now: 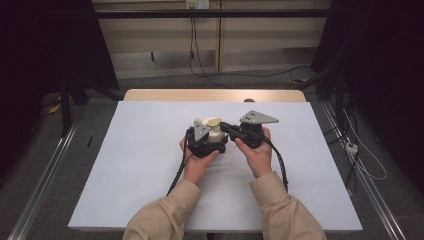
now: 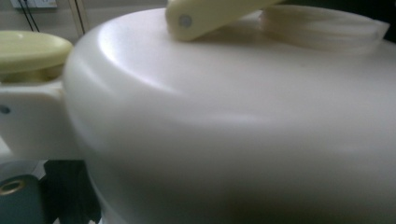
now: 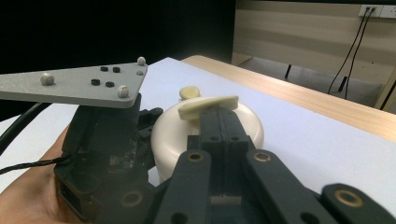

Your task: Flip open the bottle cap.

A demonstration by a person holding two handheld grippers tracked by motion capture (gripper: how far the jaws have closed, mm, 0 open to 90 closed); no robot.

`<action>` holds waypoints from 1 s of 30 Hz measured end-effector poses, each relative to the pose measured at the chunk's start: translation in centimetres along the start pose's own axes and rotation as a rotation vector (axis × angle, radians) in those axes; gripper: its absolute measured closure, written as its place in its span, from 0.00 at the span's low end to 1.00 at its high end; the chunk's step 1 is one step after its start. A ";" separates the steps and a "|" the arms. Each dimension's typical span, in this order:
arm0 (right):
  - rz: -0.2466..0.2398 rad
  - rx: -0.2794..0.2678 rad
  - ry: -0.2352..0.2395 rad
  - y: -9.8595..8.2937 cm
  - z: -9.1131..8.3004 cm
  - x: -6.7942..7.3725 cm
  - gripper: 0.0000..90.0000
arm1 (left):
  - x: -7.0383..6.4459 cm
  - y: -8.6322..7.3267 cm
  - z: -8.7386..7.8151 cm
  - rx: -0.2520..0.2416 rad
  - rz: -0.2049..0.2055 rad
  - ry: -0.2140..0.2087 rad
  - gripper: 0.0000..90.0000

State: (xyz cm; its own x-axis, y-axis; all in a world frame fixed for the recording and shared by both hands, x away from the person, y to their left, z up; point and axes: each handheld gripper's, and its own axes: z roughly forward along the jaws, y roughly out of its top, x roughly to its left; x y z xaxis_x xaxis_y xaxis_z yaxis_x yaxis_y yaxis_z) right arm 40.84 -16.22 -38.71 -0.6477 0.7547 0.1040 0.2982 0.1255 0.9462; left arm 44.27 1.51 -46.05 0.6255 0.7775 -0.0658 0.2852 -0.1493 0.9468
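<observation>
A white round pot [image 1: 216, 134] sits at the middle of the table, close between both hands. It has a pale yellow lever [image 3: 208, 106] across its top and a yellow button [image 2: 28, 49] on a white side bracket. My left gripper [image 1: 207, 144] hugs the pot from the left, and the pot's white body [image 2: 233, 130] looms right in front of its camera. One dark jaw shows low at the left in the left gripper view. My right gripper [image 3: 219, 117] has its jaws pressed together on the yellow lever.
The table carries a pale blue-white sheet [image 1: 150, 165] with a wooden strip [image 1: 215, 95] along its far edge. Cables trail from both grippers toward the person. Dark stands and floor cables lie beyond the table.
</observation>
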 end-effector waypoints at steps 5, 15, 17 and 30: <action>0.001 -0.005 0.004 0.1 0.0 0.0 1.00 | 0.0 0.0 0.0 0.000 0.000 0.000 0.06; -0.004 -0.009 0.008 0.4 0.2 0.1 1.00 | 0.0 0.0 0.0 0.000 -0.002 0.001 0.06; -0.004 -0.013 0.010 0.4 0.3 0.1 1.00 | -0.1 0.0 0.0 -0.001 -0.002 0.001 0.06; -0.002 -0.020 0.016 0.6 0.8 0.1 1.00 | -0.1 0.0 0.0 0.000 -0.002 0.002 0.06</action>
State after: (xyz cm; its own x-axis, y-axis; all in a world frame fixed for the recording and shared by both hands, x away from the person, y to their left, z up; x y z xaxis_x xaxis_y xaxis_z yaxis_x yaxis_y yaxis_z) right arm 41.57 -15.55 -38.38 -0.6597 0.7439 0.1065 0.2827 0.1143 0.9524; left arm 44.24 1.45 -46.06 0.6237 0.7788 -0.0668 0.2860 -0.1478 0.9468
